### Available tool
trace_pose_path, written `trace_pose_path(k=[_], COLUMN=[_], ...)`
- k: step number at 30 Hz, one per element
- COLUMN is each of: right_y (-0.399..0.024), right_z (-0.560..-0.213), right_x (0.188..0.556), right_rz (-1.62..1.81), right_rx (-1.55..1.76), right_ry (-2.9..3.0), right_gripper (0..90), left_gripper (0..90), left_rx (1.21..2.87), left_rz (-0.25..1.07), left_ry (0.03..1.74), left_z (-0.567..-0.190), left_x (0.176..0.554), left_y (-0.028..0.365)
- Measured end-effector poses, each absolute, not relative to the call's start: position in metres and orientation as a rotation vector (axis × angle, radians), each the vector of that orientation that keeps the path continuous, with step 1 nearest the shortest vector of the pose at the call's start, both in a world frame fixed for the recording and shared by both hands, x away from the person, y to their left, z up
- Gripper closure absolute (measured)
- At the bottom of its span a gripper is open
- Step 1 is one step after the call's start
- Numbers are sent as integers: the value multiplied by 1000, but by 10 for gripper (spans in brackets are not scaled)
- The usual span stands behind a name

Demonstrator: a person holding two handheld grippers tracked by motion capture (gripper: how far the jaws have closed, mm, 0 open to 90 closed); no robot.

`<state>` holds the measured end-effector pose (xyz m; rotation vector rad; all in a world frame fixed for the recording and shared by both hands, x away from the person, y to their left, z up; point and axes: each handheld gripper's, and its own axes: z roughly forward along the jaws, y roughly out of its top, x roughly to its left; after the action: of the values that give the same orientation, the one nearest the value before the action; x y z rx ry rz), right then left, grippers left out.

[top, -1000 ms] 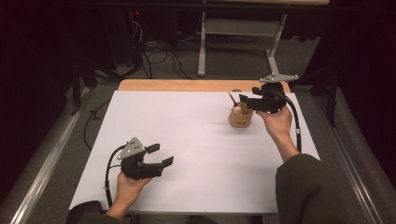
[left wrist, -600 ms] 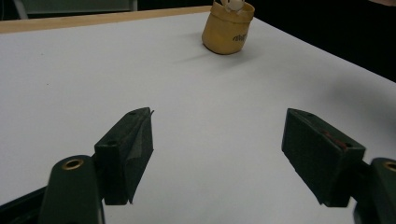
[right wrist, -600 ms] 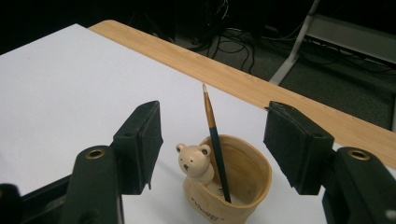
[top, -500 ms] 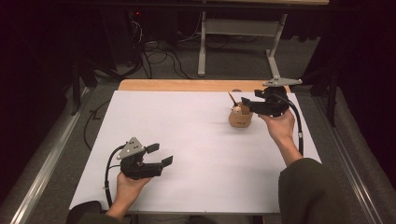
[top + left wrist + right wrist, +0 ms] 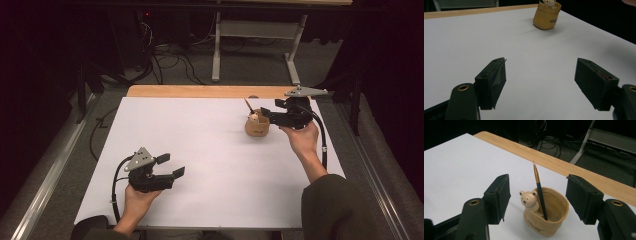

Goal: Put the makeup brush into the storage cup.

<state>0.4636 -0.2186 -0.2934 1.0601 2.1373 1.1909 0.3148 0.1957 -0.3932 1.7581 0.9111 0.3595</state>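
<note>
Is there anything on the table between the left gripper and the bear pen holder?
No. In the left gripper view, bare white table stretches from the left gripper to the bear pen holder; the high view agrees.

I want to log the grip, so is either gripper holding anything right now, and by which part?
Nothing is held. The right gripper stands open around the brush in the bear pot, touching neither; the left gripper is open over bare table.
</note>
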Motion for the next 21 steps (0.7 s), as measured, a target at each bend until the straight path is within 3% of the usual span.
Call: trace_pose_path(k=[21], right_y=[-228], right_z=[-302], right_x=[451], right_rz=[1192], right_rx=[1058], right_ry=[2152], right_gripper=[374], left_gripper=[254], left_rx=[1753], left_rz=[361], left_ry=[917], left_z=[-393], left_x=[315], left_y=[196])
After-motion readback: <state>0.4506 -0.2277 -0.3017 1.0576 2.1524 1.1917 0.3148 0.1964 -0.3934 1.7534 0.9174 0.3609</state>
